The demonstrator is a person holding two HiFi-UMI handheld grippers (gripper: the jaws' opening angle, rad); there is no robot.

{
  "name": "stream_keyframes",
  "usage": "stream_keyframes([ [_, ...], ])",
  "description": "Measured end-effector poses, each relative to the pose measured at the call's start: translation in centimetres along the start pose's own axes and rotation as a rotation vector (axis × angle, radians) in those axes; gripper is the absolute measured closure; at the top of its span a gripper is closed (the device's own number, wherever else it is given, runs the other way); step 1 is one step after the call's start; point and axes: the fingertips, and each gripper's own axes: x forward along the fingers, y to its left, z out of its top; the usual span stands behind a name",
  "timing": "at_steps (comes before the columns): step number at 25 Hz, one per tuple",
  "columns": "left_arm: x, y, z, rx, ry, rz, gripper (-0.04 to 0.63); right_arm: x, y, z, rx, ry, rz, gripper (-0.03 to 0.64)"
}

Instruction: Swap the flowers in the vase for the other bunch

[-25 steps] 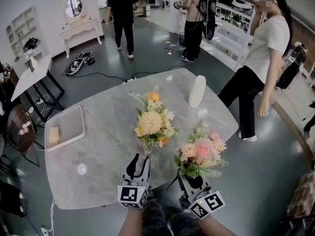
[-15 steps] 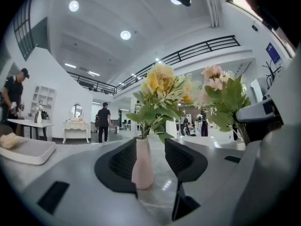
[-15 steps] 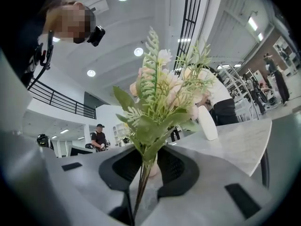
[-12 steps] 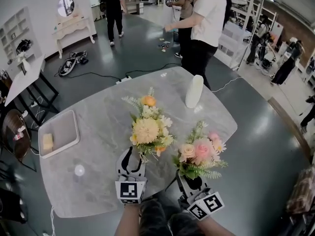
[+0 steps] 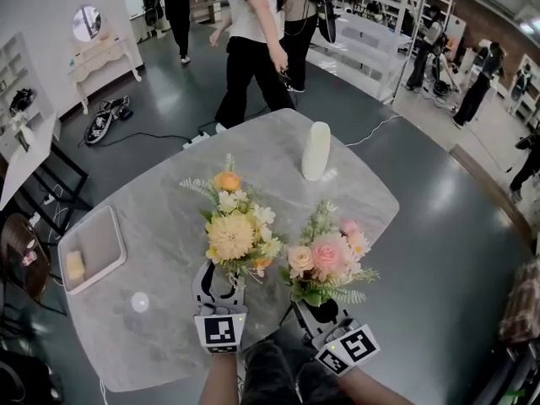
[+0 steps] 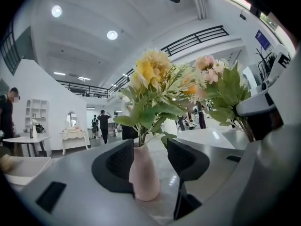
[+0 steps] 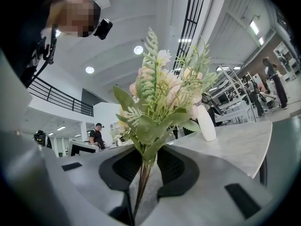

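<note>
Left gripper is spread and its jaws have just been opening. The pink vase stands between them on the marble table, unclamped. There is a clear gap at the right-hand pad; the other pad is just beside the vase wall or brushing it, can't tell which. The yellow bunch sits in that vase, not swapped out yet. Right gripper pinches the stems of the pink bunch. It holds that bunch upright at the table's near edge, just beside the yellow bunch, with leaves close to touching. Risks, as judged:
- The vase is narrow with a tall, full bunch on top, so it is likely top-heavy, and nothing grips it. A sideways drag of the left gripper while backing off could catch the near pad on it and tip it.
- Pulling the yellow bunch out with the vase unheld could lift the vase along if the stems sit tight.
- Foliage of the two bunches could snag if the right gripper drifts toward the vase.
- The stems are thin and pinched low down, so the pink bunch could swivel or slide in the pads when tilted toward the vase mouth.

The white vase stands well apart at the far side and looks like no hazard.
</note>
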Motion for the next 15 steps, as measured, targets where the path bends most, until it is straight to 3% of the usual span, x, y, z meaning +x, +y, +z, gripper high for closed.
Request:
stream_keyframes([
  [8, 1.4, -0.9, 0.9, 0.095, 0.009, -0.012, 0.357, -0.2, -0.4, -0.5, 0.017, 0.013, 0.001, 0.518],
  [15, 2.2, -0.5, 0.6, 0.157, 0.025, 0.030, 0.350, -0.1, -0.5, -0.8, 0.014, 0.018, 0.007, 0.518],
])
